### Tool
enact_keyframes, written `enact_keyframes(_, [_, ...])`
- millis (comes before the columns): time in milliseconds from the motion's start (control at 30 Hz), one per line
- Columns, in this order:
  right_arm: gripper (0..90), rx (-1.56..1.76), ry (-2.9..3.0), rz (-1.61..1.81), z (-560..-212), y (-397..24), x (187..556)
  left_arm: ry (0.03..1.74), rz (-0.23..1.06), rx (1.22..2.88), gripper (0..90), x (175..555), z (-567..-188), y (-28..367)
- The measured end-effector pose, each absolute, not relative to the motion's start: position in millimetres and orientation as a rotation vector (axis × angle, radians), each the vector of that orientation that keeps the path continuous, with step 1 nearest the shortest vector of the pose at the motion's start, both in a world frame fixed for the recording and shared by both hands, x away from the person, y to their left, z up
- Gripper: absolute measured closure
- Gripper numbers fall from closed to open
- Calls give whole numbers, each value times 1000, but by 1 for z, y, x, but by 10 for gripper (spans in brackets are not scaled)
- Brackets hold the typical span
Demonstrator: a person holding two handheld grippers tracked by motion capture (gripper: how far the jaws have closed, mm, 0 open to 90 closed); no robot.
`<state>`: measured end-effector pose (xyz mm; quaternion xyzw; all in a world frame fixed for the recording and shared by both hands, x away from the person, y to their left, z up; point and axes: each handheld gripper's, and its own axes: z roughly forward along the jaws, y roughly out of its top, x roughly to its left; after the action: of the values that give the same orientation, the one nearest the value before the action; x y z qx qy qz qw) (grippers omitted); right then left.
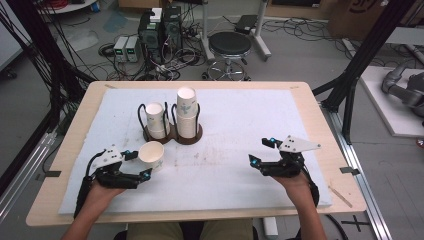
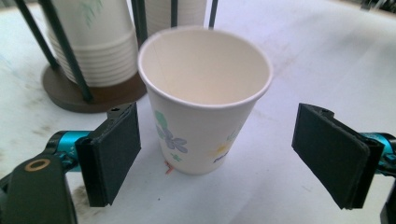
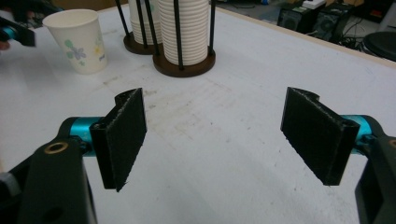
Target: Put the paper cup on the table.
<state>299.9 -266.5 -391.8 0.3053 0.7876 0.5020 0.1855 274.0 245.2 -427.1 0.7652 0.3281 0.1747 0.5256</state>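
Cup stands free between open jaws.

We are counting one loose paper cup standing on the white mat, two cup stacks sitting in one double holder, and two grippers resting nearby, jaws apart.

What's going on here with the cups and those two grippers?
A person at a table holds a gripper in each hand. A single paper cup stands upright on the white mat, in front of a holder with two cup stacks. The left gripper is at that cup, jaws open either side of it, pads not touching. The right gripper hangs open over bare mat, holding nothing.
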Motion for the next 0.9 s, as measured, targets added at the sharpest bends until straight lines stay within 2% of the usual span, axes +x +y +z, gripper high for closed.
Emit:
enact_keyframes(267, [220, 900, 2196, 1362, -395, -266, 294, 763, 495, 1637, 155, 269, -416, 265])
enact_keyframes(600, [218, 933, 2191, 1341, -403, -269, 286, 791, 540, 1537, 165, 276, -414, 278])
enact_keyframes(900, [218, 995, 2166, 1348, -405, -282, 281, 794, 571, 1526, 169, 277, -414, 277])
